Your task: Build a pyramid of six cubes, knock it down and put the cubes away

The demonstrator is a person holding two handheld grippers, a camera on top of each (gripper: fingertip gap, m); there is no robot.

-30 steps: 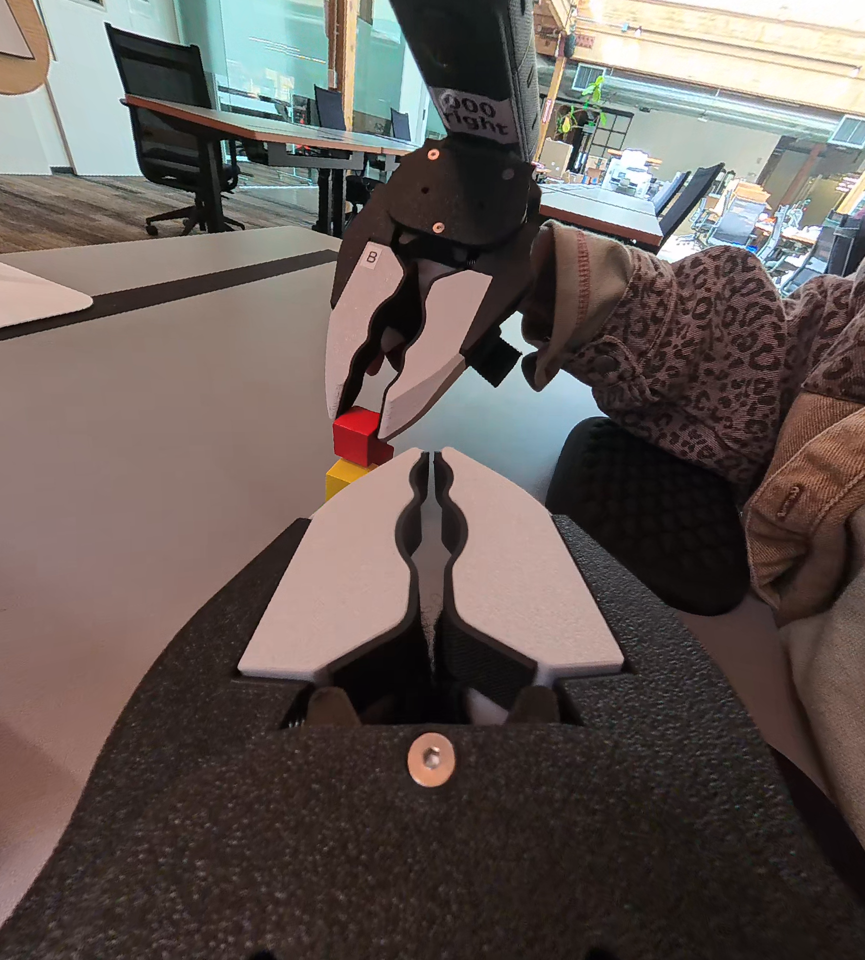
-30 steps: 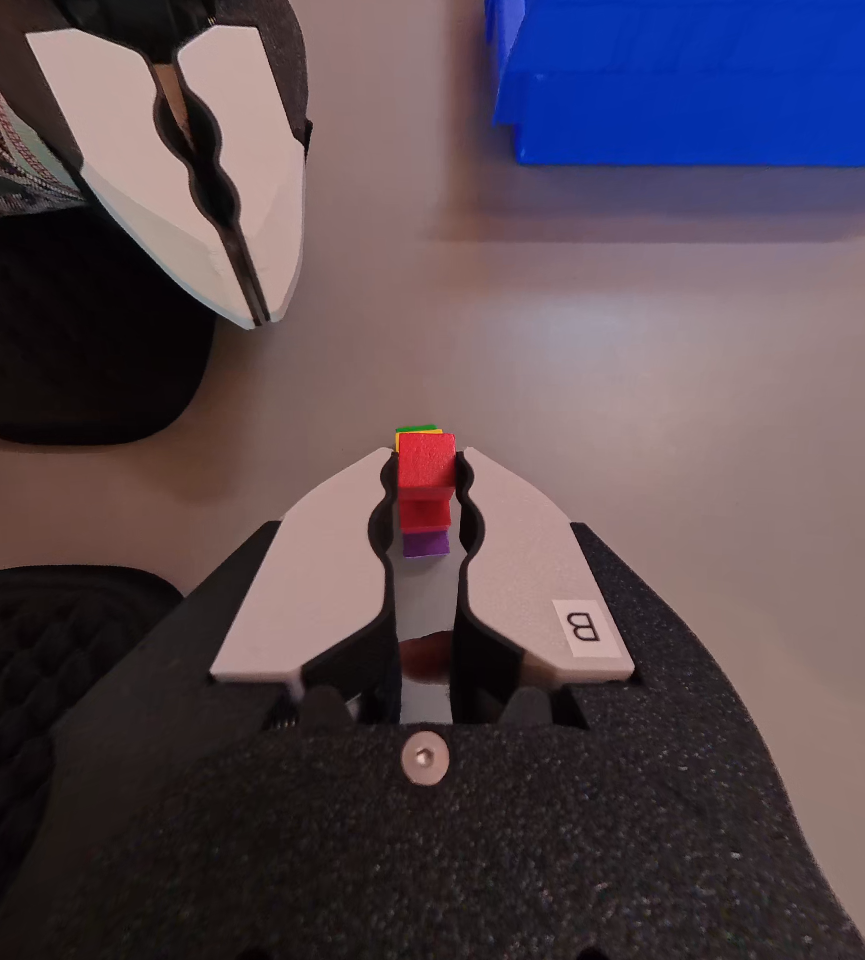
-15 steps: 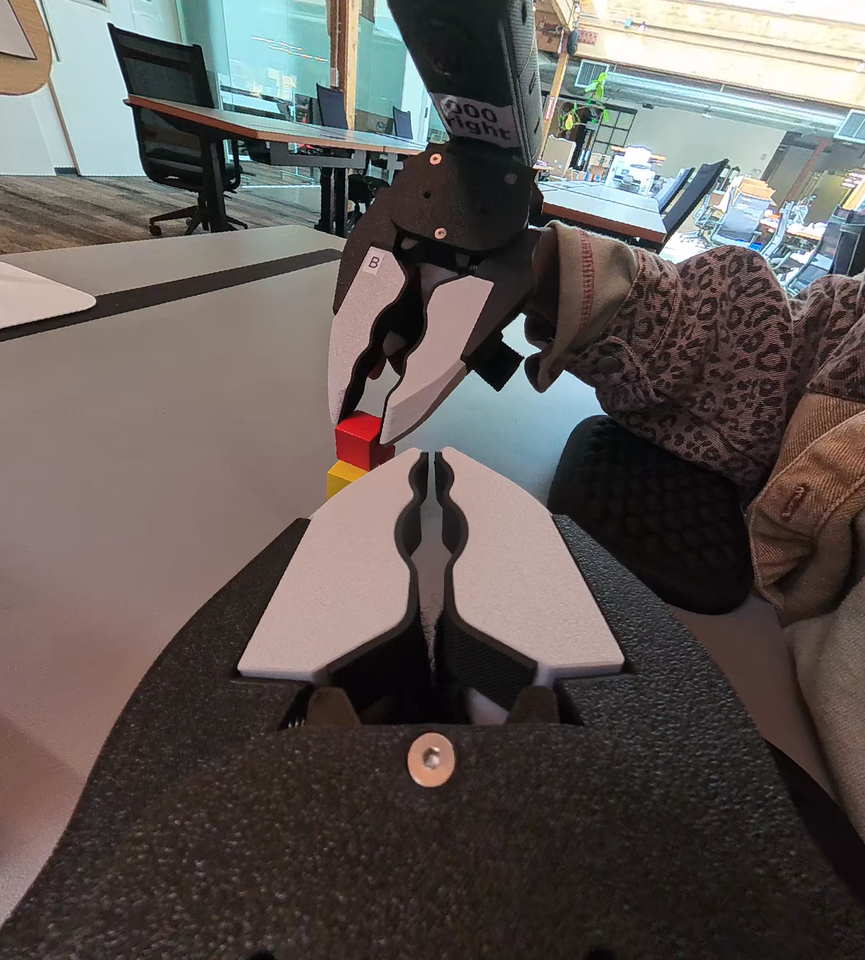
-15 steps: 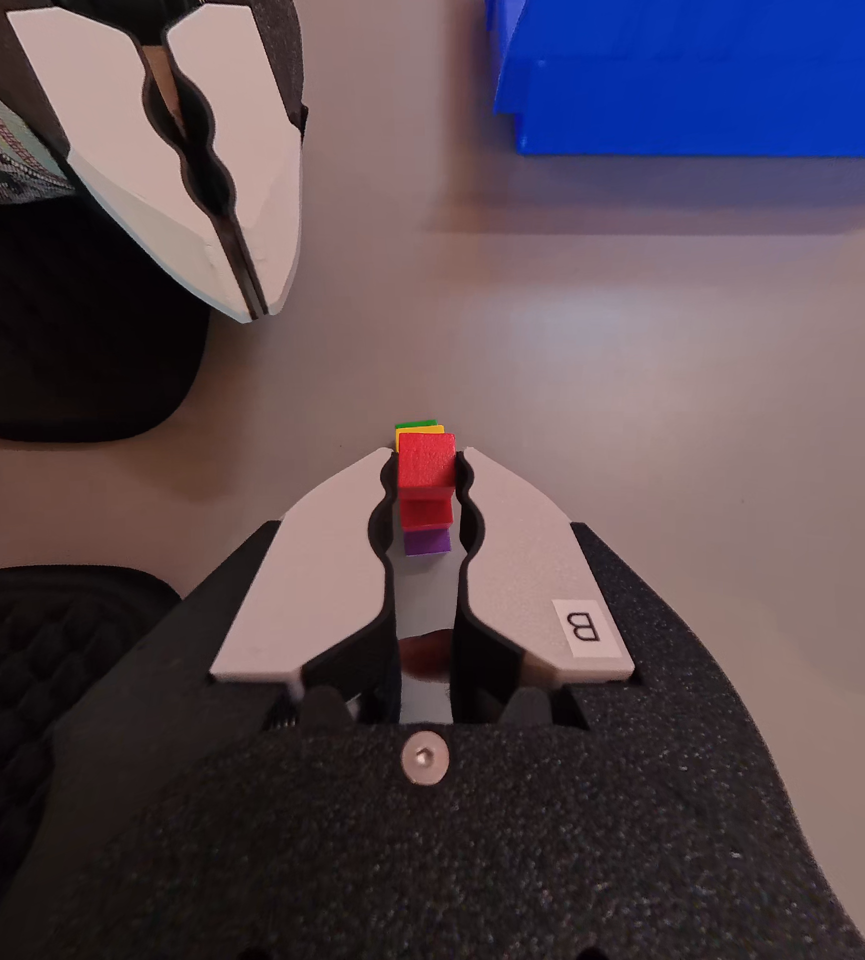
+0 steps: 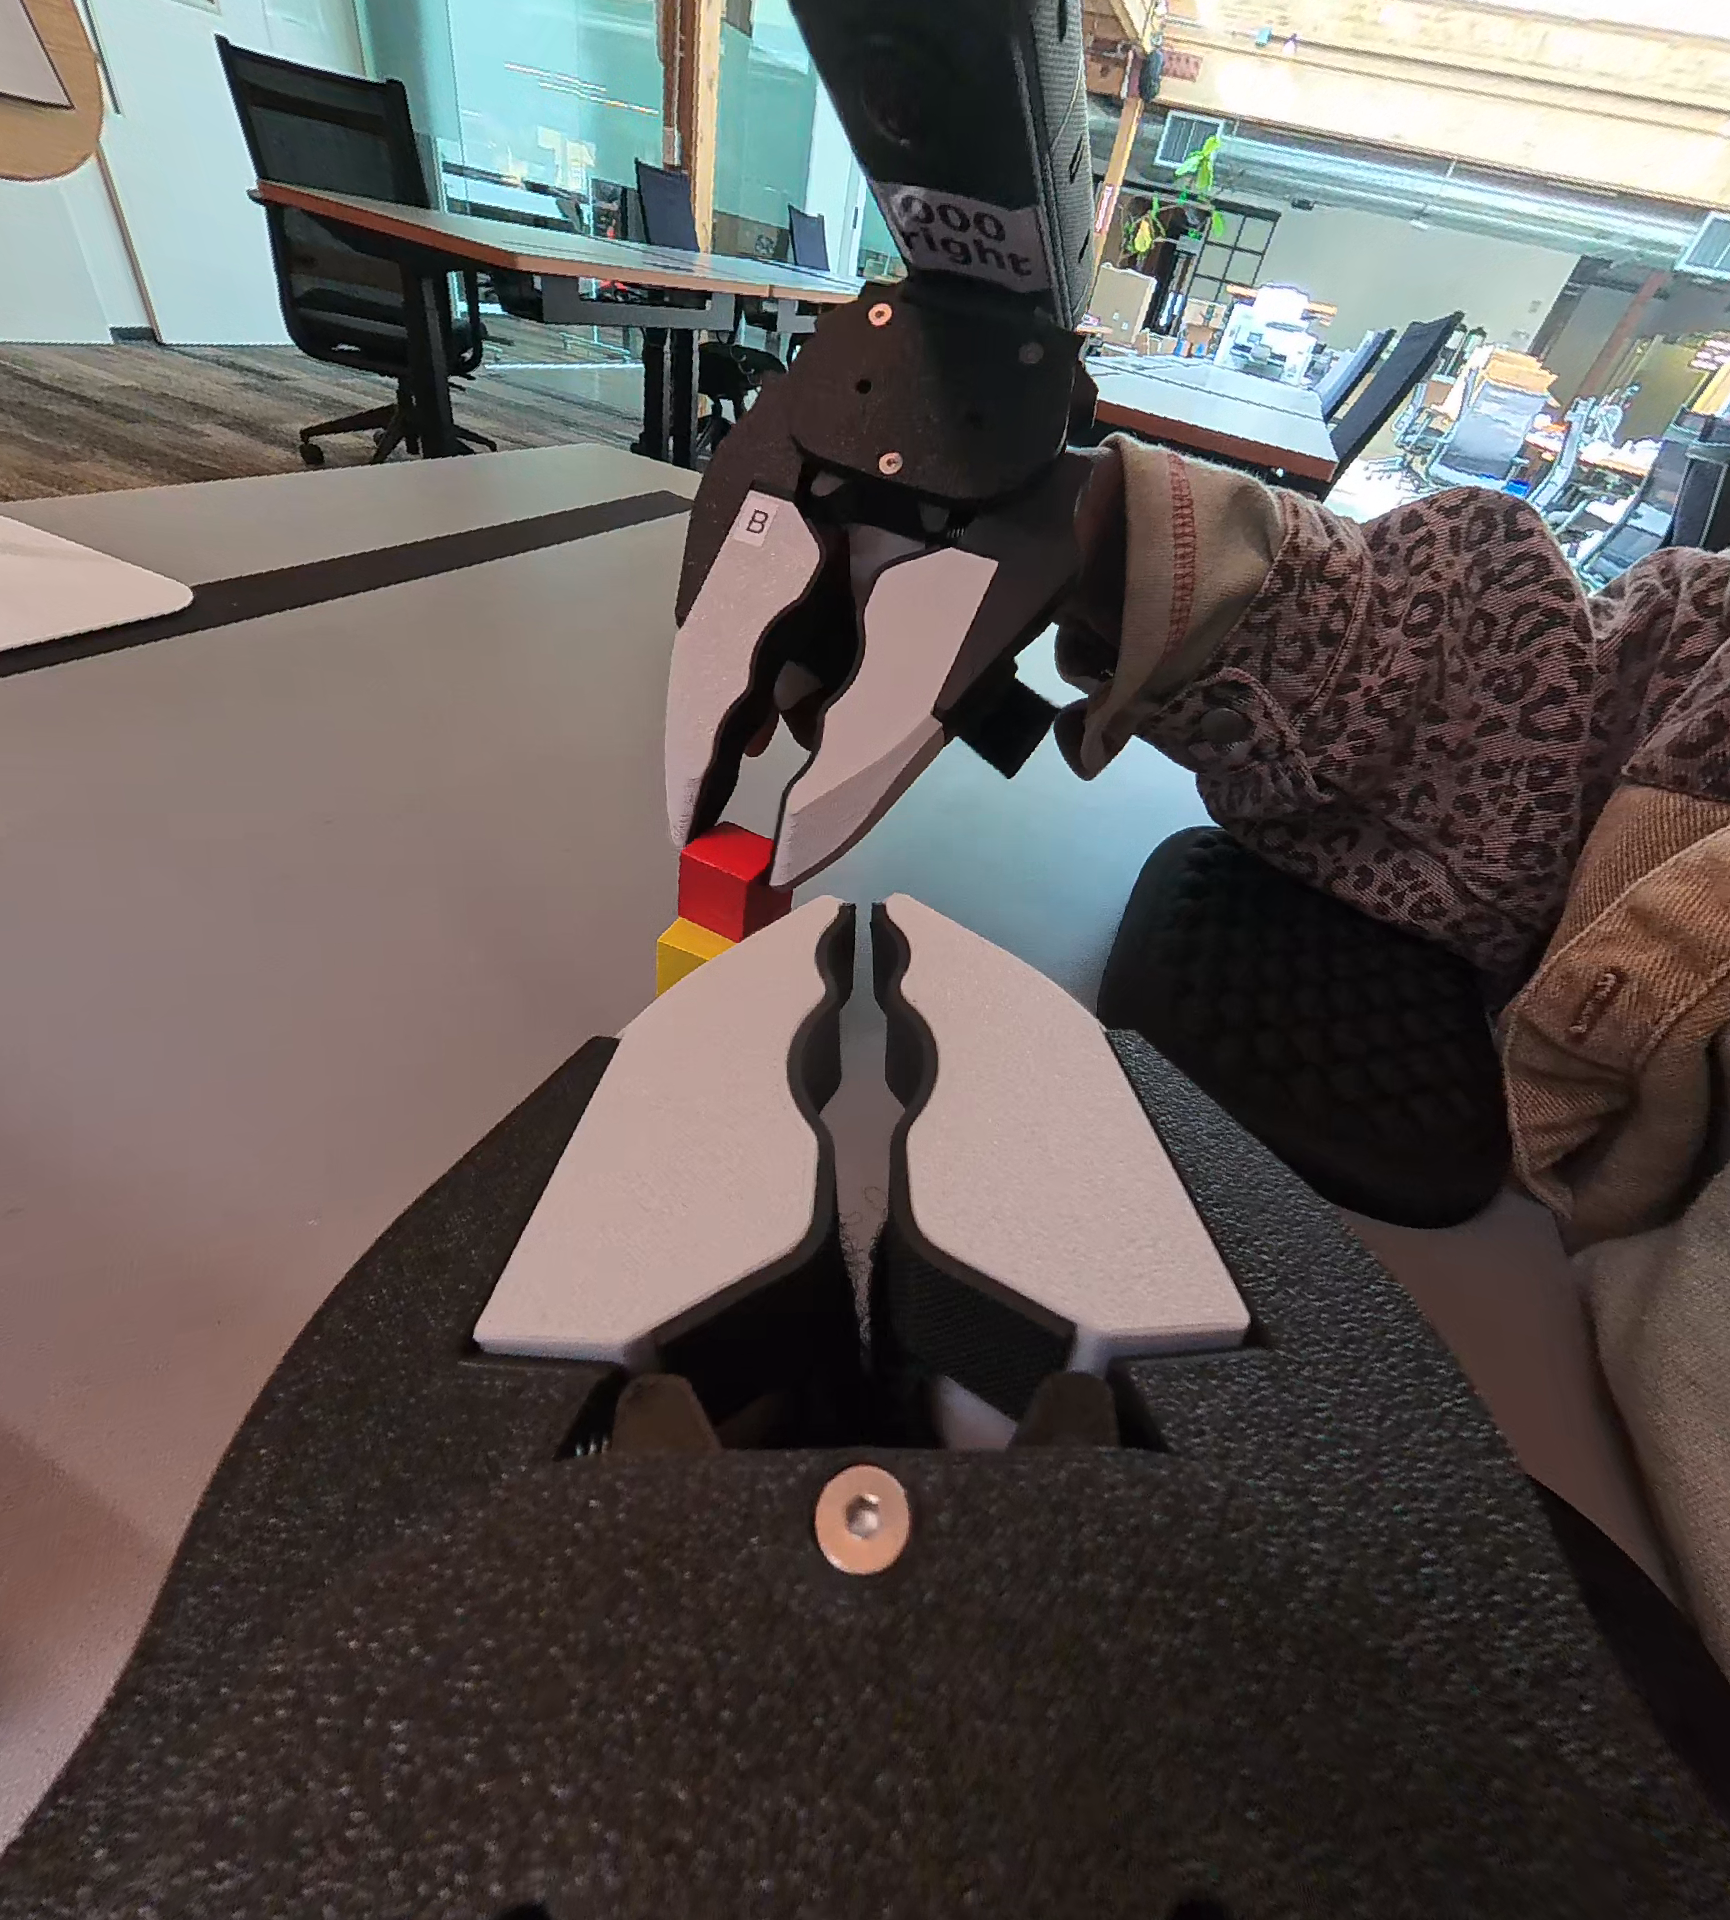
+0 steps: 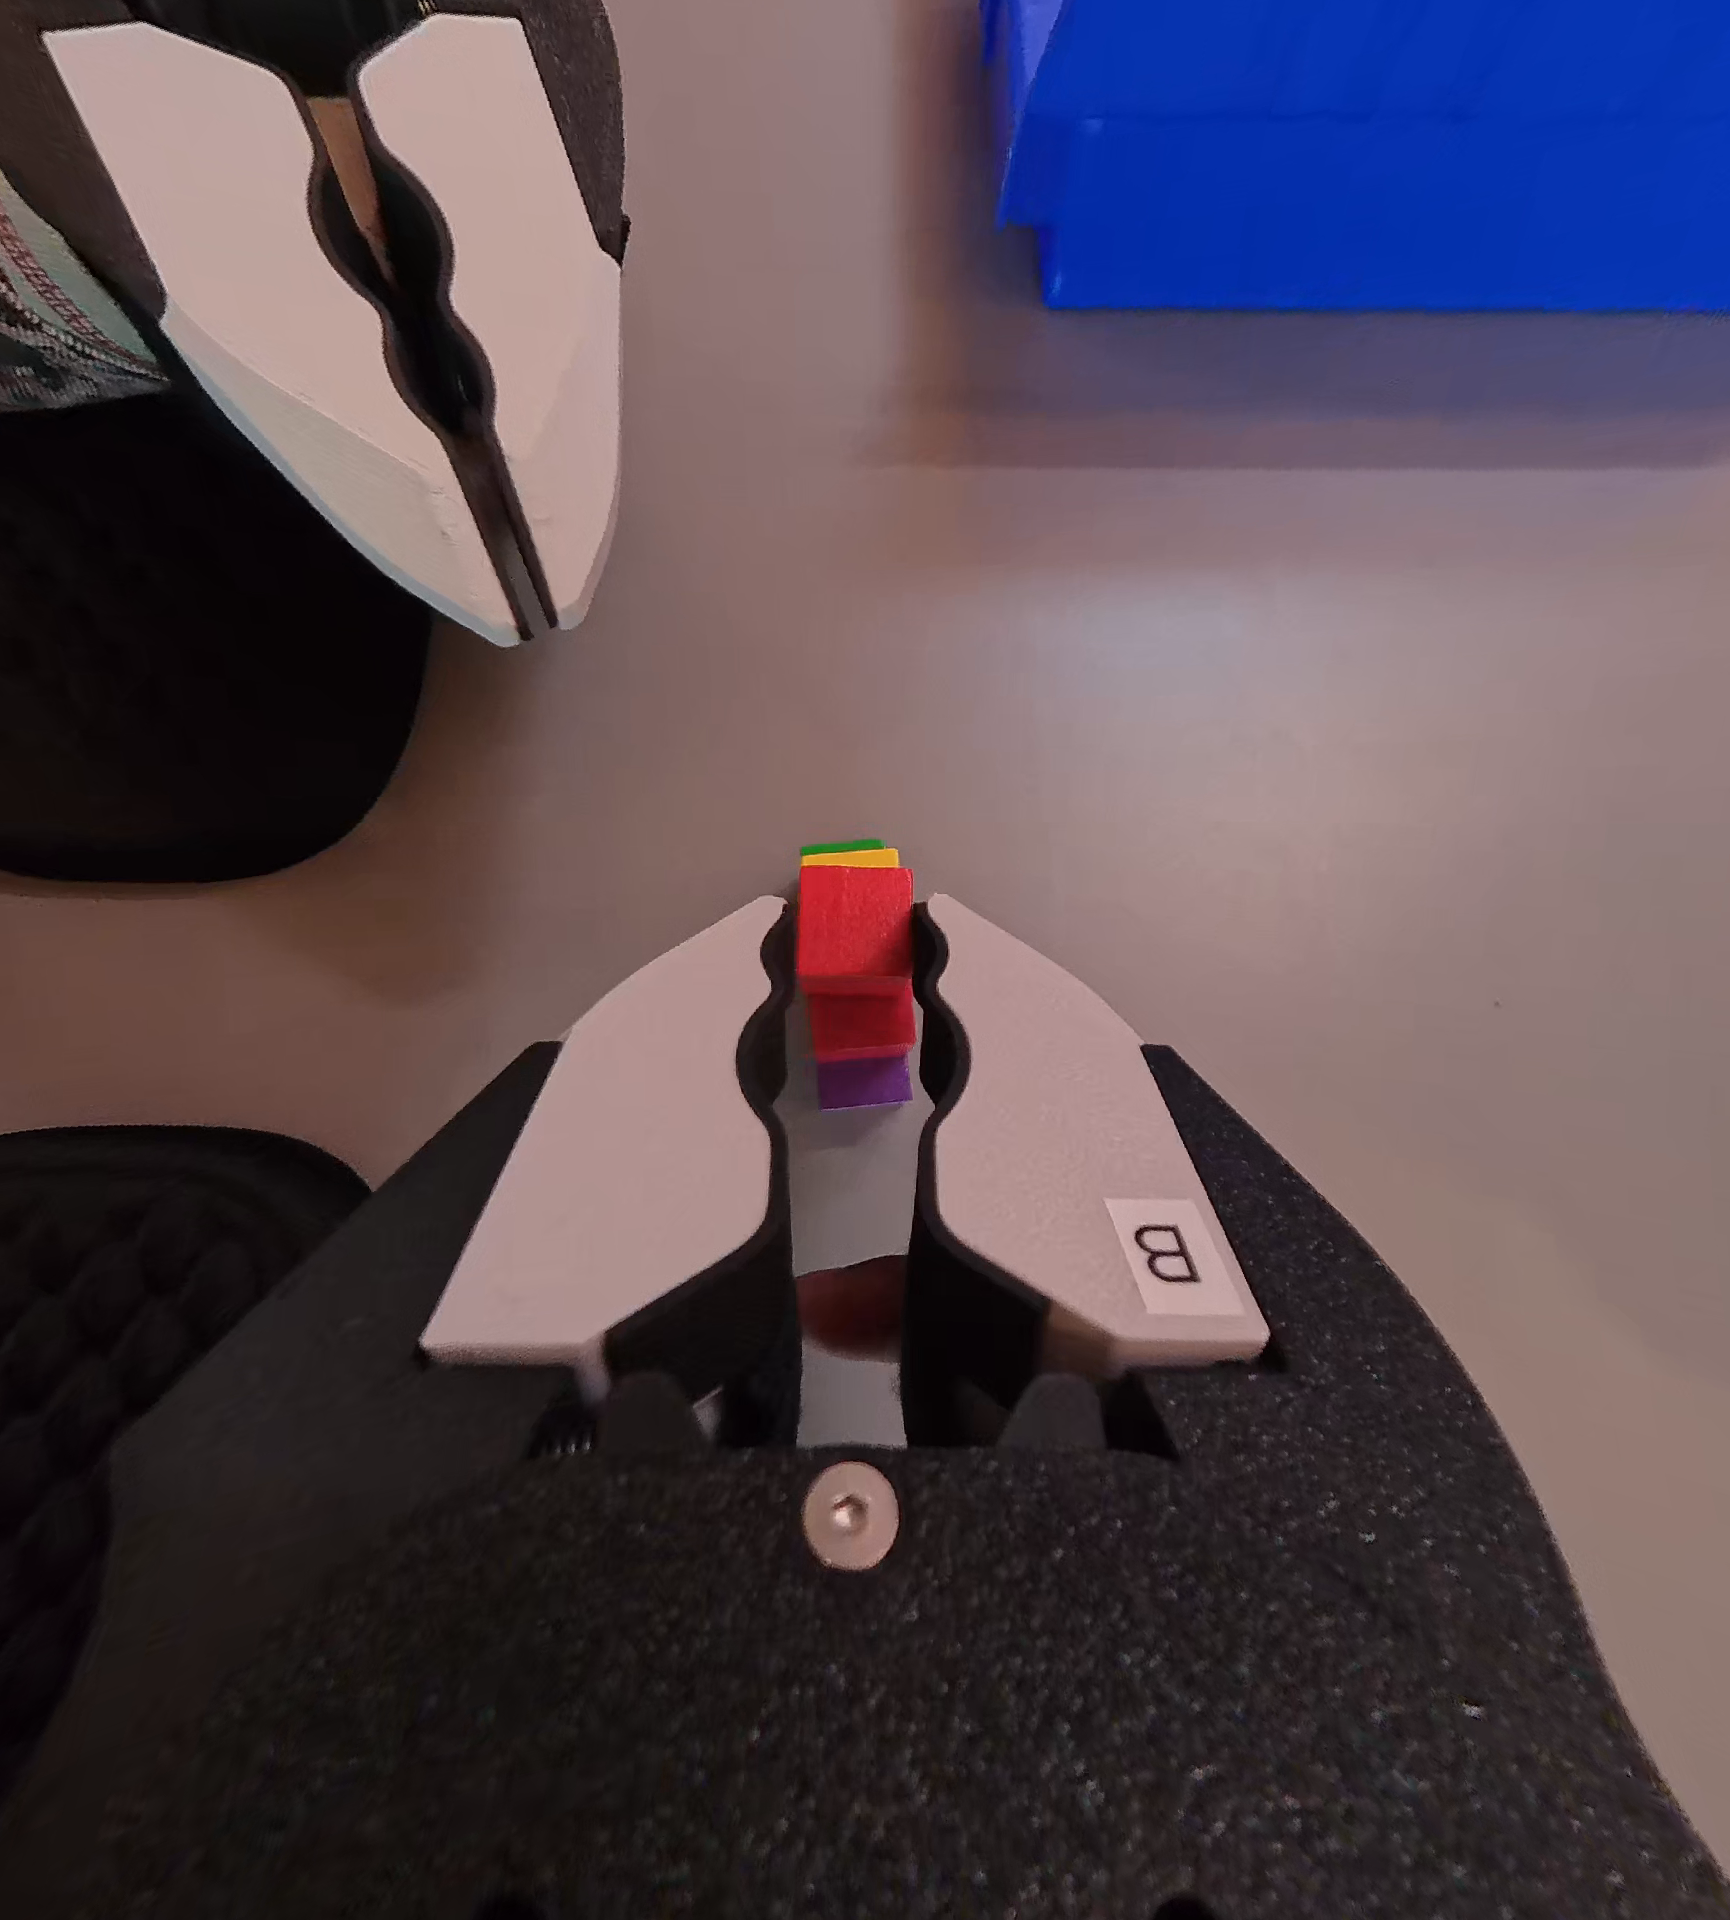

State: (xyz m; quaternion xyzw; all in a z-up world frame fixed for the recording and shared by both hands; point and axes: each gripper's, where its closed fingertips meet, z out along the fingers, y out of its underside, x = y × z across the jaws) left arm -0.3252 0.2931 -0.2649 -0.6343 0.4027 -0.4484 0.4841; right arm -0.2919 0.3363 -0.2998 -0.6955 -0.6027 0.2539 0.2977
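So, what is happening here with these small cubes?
A person holds a tool in each hand. The right tool stands over the stack, its fingers on either side of the top red cube; a real grip is not clear. The left tool waits shut beside. The blue bin stands apart.

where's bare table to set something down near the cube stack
Bare grey table lies between the stack and the blue bin, and to the stack's right. Crowded: the right gripper straddles the top red cube; the shut left gripper and black pad fill the left.
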